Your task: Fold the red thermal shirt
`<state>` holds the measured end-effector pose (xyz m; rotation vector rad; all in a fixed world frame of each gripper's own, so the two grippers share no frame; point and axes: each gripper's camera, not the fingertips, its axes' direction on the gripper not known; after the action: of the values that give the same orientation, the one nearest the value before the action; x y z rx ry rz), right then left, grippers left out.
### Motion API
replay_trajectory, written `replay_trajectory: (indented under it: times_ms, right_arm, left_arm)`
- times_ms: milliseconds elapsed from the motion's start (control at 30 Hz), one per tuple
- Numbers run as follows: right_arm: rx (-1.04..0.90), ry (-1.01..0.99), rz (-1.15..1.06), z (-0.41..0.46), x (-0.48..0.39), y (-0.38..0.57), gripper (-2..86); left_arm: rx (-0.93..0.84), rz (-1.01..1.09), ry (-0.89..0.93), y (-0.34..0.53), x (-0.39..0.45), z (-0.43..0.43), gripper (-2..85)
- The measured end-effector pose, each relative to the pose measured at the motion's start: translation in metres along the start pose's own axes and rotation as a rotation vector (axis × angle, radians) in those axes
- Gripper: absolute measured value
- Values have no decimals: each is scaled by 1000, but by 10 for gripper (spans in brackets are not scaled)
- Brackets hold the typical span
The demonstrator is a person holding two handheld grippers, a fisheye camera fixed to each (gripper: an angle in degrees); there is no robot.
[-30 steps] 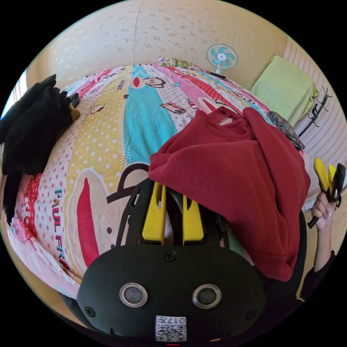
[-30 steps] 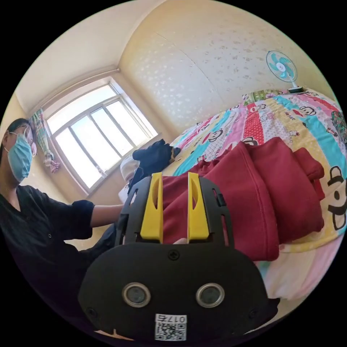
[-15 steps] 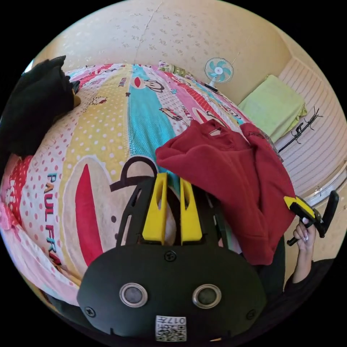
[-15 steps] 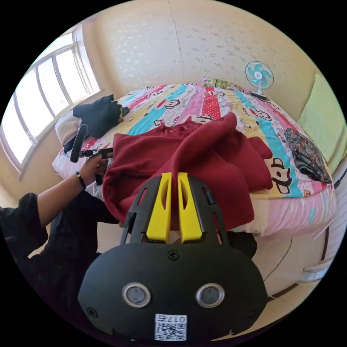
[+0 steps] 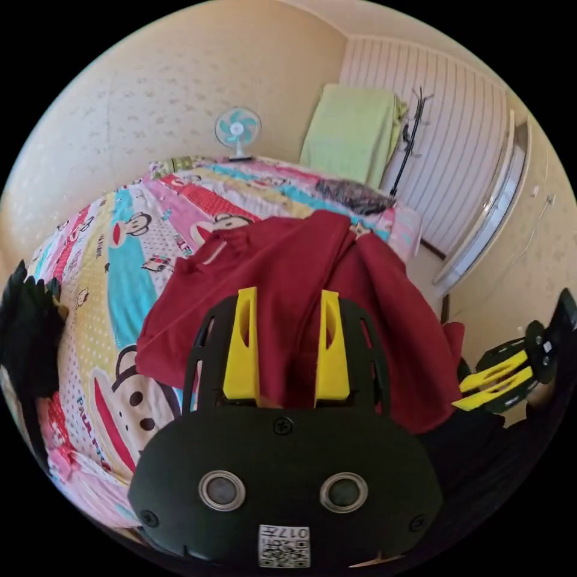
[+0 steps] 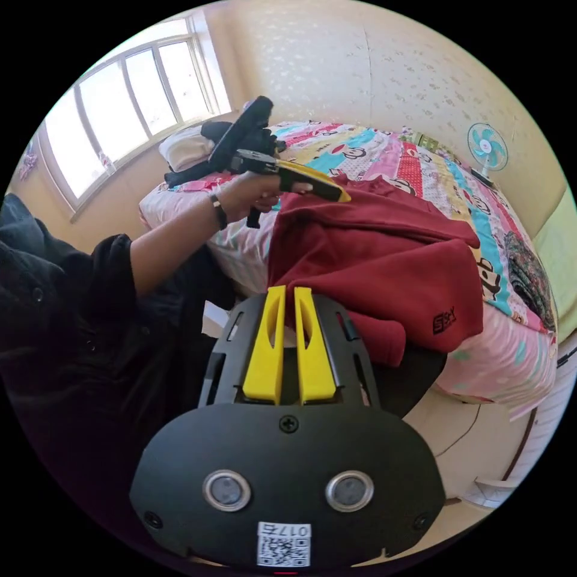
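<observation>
The red thermal shirt point(image 5: 282, 258) lies loosely bunched on the near edge of the bed point(image 5: 120, 258), one part hanging over the side. My left gripper point(image 5: 287, 294) is open, jaws wide apart, just above the shirt with red fabric showing between them. In the right gripper view a hand holds the left gripper point(image 6: 336, 193) over the top edge of the shirt point(image 6: 384, 252). My right gripper point(image 6: 287, 291) is shut with nothing seen between its jaws. It is off the bed, close to the hanging edge. It appears in the left gripper view as the right gripper point(image 5: 466, 393).
Black clothes point(image 6: 192, 171) are piled at the window end of the bed point(image 6: 517, 354), and a dark patterned garment point(image 6: 529, 282) lies at the other end. A small fan point(image 5: 237, 129), a green cloth point(image 5: 351, 132) and a coat rack point(image 5: 412, 132) stand by the walls. The person's sleeve point(image 6: 72, 288) is at left.
Both cameras have swung. My left gripper's jaws have spread from nearly closed to wide. The fold that rose at my right gripper's jaws has dropped, and that gripper has drawn back.
</observation>
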<state>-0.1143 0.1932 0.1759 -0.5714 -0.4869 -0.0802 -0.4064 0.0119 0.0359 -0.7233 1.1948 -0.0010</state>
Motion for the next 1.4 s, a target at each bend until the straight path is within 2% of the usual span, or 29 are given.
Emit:
replay_trajectory:
  times_ms: [33,133,233,300,333,400,467,533,567,633,700,733,800,833,867,900,967,1100,1167,1233,1333,1400]
  right_arm:
    - [26,22,-3,-5,0,-8,20]
    - [77,131,37,-19,11,-19,13]
    - [146,256,94,-27,30,-22,18]
    - [147,339,114,-23,43,-29,27]
    - [133,406,110,-15,50,-35,38]
    - [76,533,108,6,64,-45,62]
    - [-35,680,101,38,80,-54,93]
    - [-273,806,124,93,110,-62,121]
    - [-320,790,141,105,118,-62,124]
    - [-347,584,185,127,135,-56,88]
    - [-342,588,187,123,136,-56,51]
    - [-373,587,169,120,136,-56,32]
    - [-397,525,167,108,138,-53,22]
    - [-396,456,186,94,141,-50,18]
    - [-391,416,196,85,142,-48,16]
    - [-373,329,216,65,146,-43,14]
    - [-332,177,239,31,151,-32,12]
    - [-42,-354,178,-63,163,5,12]
    - [-19,-333,205,-84,170,19,15]
    - [-133,-82,332,-90,181,26,23]
    - [-94,115,545,-97,198,23,49]
    - [-33,233,555,-93,192,8,62]
  left_arm:
    - [-109,8,-27,-7,3,25,133]
    - [9,-36,-96,2,-1,15,84]
    - [185,-220,201,32,-57,-40,40]
    - [495,-425,450,90,-125,-104,36]
    - [574,-472,463,107,-140,-122,36]
    - [781,-648,342,171,-194,-190,39]
    - [833,-732,292,207,-230,-230,39]
    - [844,-799,299,235,-257,-254,36]
    - [872,-892,284,256,-268,-264,15]
    - [1094,-1080,224,305,-271,-280,0]
    - [1406,-1122,120,352,-262,-301,-2]
    - [1404,-1103,97,352,-264,-307,0]
    - [1116,-1013,101,312,-284,-321,27]
    - [1026,-967,120,293,-289,-320,38]
    - [865,-841,180,251,-291,-311,64]
    - [741,-692,244,206,-283,-297,84]
    - [601,-502,285,143,-256,-273,108]
    - [307,-265,75,33,-181,-205,141]
    - [158,-279,67,7,-172,-163,132]
    - [83,-329,76,2,-175,-130,116]
    - [197,-388,140,26,-191,-130,68]
    - [388,-505,217,63,-221,-166,43]
